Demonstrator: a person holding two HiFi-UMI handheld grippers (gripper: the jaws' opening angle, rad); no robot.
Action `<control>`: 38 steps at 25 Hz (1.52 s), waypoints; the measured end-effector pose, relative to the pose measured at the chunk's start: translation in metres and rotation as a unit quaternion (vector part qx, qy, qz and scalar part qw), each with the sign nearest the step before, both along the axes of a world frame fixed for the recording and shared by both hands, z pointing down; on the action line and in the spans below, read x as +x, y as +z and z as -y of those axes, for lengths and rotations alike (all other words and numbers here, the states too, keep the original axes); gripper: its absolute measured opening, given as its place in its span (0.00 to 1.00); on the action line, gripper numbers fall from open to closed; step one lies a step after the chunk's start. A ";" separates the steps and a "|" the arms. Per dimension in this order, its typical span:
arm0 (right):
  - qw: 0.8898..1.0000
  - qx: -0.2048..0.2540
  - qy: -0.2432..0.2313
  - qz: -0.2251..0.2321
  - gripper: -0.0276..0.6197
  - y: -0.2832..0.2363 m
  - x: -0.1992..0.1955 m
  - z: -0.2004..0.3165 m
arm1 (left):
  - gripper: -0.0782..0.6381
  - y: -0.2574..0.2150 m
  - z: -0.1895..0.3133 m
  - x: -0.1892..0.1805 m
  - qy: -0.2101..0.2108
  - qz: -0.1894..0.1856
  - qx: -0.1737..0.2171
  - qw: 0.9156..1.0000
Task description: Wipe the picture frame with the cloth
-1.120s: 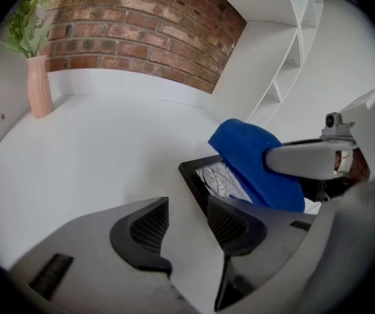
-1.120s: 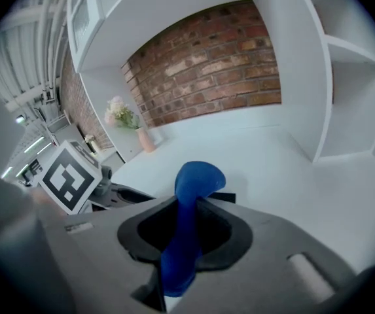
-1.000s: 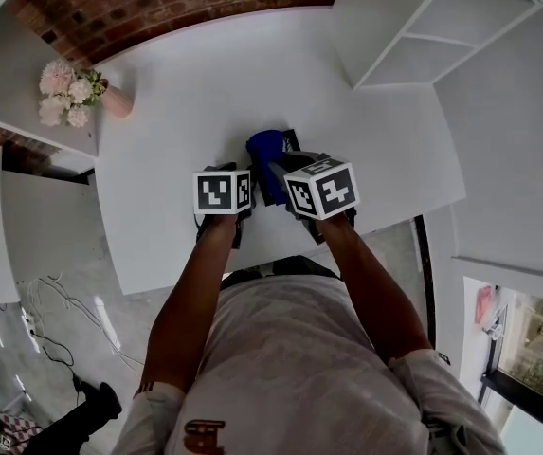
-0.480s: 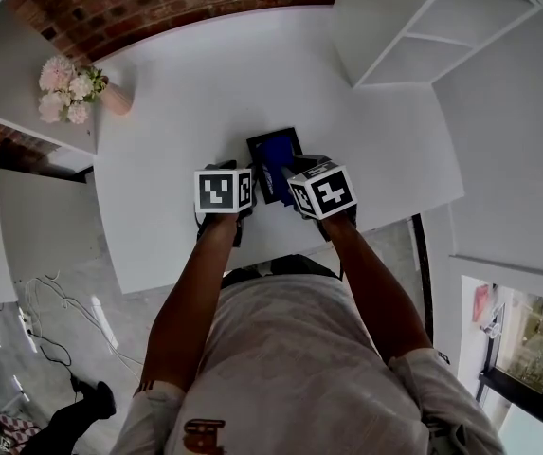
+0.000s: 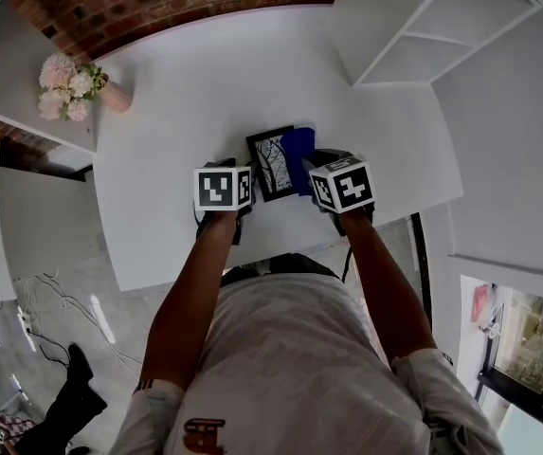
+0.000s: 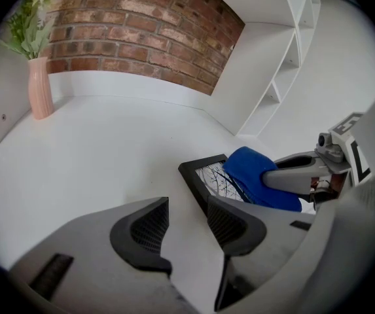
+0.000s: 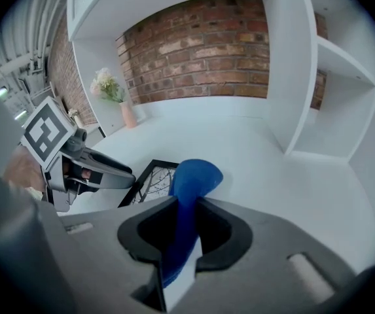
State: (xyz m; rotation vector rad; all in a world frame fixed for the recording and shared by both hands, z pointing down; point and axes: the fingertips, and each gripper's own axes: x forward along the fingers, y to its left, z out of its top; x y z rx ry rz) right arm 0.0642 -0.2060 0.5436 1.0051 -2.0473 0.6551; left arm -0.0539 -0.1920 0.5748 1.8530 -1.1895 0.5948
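A black picture frame point(image 5: 269, 165) with a branch drawing lies flat on the white table point(image 5: 186, 83). My right gripper point(image 7: 186, 205) is shut on a blue cloth point(image 7: 194, 178), which rests on the frame's right part point(image 5: 299, 157). In the left gripper view the frame point(image 6: 208, 174) lies just right of my left gripper point(image 6: 187, 205), whose jaws stand slightly apart with only bare table between them. The frame's near edge runs behind the right finger point(image 6: 234, 222). The cloth point(image 6: 256, 175) covers the frame's far side there.
A pink vase of flowers point(image 5: 74, 91) stands at the table's back left corner. A white shelf unit point(image 5: 423, 27) rises at the right, with a brick wall point(image 5: 157, 3) behind. The table's front edge is close under my grippers.
The right gripper has slid the blue cloth from the frame's left and middle over to its right side, uncovering the picture. The left gripper has stayed put.
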 end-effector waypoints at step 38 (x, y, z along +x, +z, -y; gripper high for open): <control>1.000 -0.014 -0.022 0.017 0.16 0.005 -0.006 -0.043 | 0.36 0.001 0.000 -0.001 0.001 0.002 0.009 1.000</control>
